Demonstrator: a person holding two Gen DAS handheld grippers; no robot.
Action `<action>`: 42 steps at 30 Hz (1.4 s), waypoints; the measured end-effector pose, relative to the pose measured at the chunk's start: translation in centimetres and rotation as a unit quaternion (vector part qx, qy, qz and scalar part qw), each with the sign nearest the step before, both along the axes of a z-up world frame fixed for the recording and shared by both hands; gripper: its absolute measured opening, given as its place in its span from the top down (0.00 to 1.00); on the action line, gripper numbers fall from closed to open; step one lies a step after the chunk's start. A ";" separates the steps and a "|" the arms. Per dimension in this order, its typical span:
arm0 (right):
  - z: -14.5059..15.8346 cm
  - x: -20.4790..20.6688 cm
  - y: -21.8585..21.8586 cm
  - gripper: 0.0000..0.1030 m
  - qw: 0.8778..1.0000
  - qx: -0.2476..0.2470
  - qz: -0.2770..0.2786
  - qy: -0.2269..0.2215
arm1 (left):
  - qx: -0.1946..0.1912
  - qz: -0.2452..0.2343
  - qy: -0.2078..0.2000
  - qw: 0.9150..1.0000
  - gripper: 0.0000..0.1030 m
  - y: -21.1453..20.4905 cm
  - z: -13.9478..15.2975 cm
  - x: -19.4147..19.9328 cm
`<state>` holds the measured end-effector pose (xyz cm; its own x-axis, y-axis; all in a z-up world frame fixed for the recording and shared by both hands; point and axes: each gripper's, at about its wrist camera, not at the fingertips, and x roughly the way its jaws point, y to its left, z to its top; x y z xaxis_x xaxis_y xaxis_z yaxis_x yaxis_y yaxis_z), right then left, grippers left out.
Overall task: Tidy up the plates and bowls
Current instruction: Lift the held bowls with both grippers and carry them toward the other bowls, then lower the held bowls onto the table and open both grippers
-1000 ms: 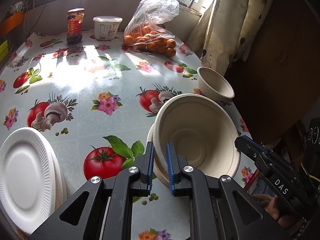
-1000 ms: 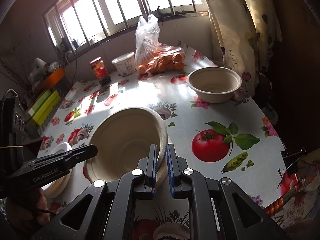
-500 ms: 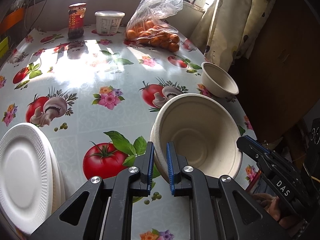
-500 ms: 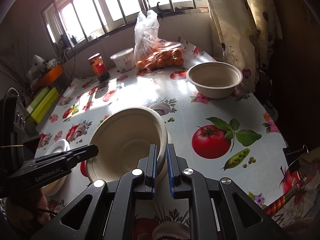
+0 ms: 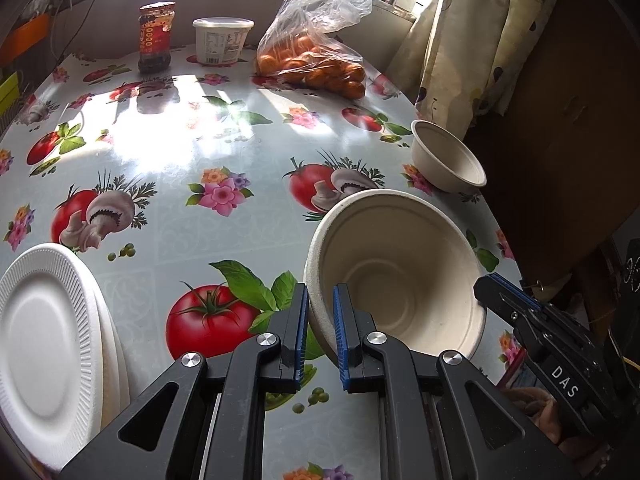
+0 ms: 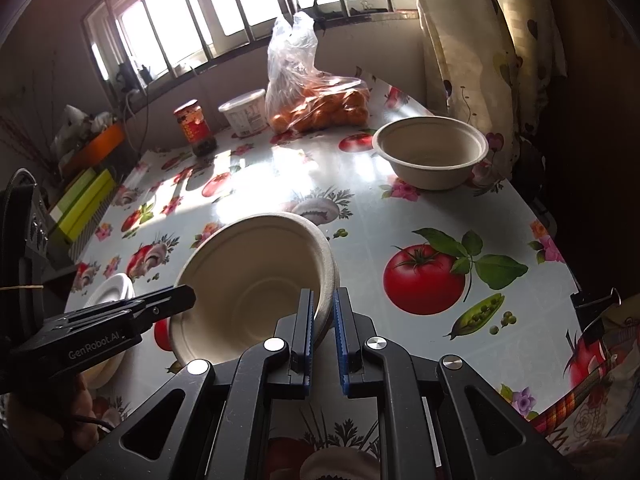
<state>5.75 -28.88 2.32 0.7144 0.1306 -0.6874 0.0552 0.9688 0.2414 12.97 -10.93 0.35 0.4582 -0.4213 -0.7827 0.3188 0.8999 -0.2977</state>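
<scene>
Glossy oilcloth (image 5: 224, 152) printed with tomatoes and mushrooms covers the table, sun-glared below a barred window (image 6: 240, 12). Both grippers, left (image 5: 320, 332) and right (image 6: 322, 330), pinch opposite rims of a matte pulp-fibre bowl (image 5: 396, 276), tilted above it. A second bowl (image 6: 432, 152) sits by the curtain (image 6: 480, 40); ribbed foam plates (image 5: 44, 328) lie stacked nearby.

Black left gripper (image 5: 320, 332) with blue pads (image 5: 340, 340), silver screws.

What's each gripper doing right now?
Left gripper: shut on the held bowl, at its left rim.
Right gripper: shut on the same bowl's right rim.
</scene>
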 end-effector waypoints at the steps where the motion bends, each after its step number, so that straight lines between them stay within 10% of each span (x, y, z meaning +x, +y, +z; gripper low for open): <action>1: 0.0 0.0 0.0 0.89 1.000 0.000 0.000 0.000 | 0.000 0.000 0.000 1.000 0.88 0.0 0.0 0.0; 36: -0.1 0.1 0.0 0.88 1.000 0.002 0.000 0.001 | 0.008 -0.001 0.007 1.000 0.82 -0.2 -0.5 0.1; 42: 0.0 0.1 0.0 0.78 1.000 0.003 0.000 0.000 | 0.006 0.003 0.004 1.000 0.62 -0.1 -0.2 0.0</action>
<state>5.88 -28.92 2.28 0.7144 0.1352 -0.6866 0.0549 0.9673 0.2476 13.01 -10.99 0.12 0.4546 -0.4091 -0.7912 0.3110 0.9053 -0.2894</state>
